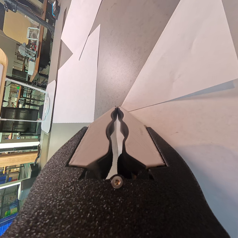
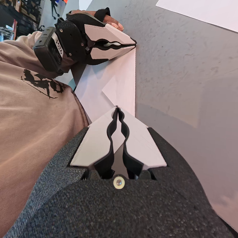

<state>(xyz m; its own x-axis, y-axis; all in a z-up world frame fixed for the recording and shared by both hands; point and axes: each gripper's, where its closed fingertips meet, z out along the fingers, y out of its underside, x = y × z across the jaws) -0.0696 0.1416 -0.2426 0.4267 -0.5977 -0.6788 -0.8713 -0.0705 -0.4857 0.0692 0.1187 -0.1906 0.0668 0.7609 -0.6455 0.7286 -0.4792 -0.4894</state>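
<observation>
left gripper [image 2: 134, 44]: pinching the far corner of the folded white paper [image 2: 115, 82] | right gripper [image 2: 117, 107]: pinching its near edge | paper on the grey table [image 2: 180, 64], more sheets [image 1: 77, 90] nearby

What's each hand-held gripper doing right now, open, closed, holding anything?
Left hand-held gripper: closed on a corner of the white paper sheet.
Right hand-held gripper: closed, pinching the near edge of the same sheet.

Left gripper [image 1: 117, 107] fingertips closed on white paper sheet [image 1: 180, 72]; more sheets [image 1: 77, 90] on grey table [image 1: 115, 64].
</observation>
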